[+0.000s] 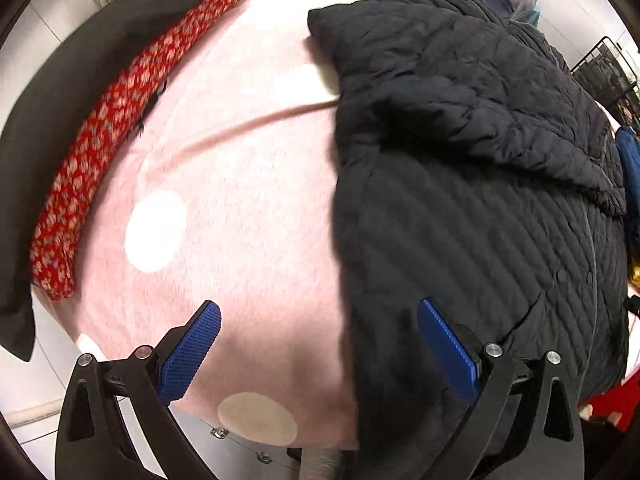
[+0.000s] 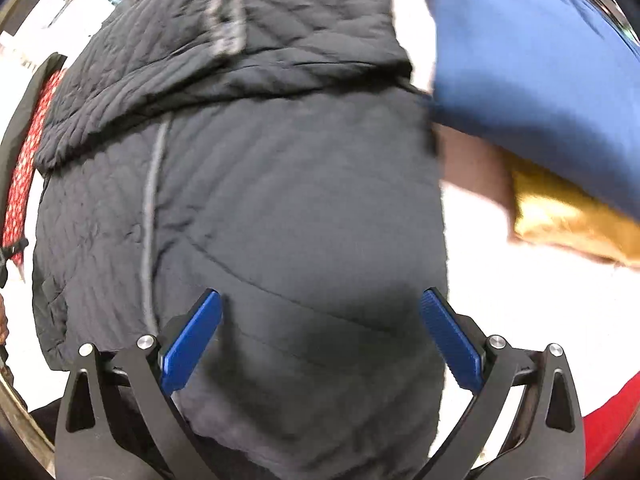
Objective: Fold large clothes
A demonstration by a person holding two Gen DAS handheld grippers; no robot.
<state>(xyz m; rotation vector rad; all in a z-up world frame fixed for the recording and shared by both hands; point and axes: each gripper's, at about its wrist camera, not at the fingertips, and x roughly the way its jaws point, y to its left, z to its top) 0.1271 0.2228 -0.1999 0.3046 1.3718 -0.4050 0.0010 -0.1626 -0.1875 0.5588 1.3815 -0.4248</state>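
A dark quilted jacket [image 1: 480,168] lies on a pink dotted blanket [image 1: 240,184], one sleeve folded across its body. Left gripper [image 1: 318,346] and right gripper [image 2: 320,344] hover above it — both wide apart, holding nothing. Nearby: a red patterned cloth [image 1: 104,148], a blue garment [image 2: 540,72] over a yellow one [image 2: 568,216].

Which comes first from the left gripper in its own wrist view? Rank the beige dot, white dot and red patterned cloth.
1. Beige dot: just below the open fingers of the left gripper.
2. White dot: farther up, left.
3. Red patterned cloth: far left edge.
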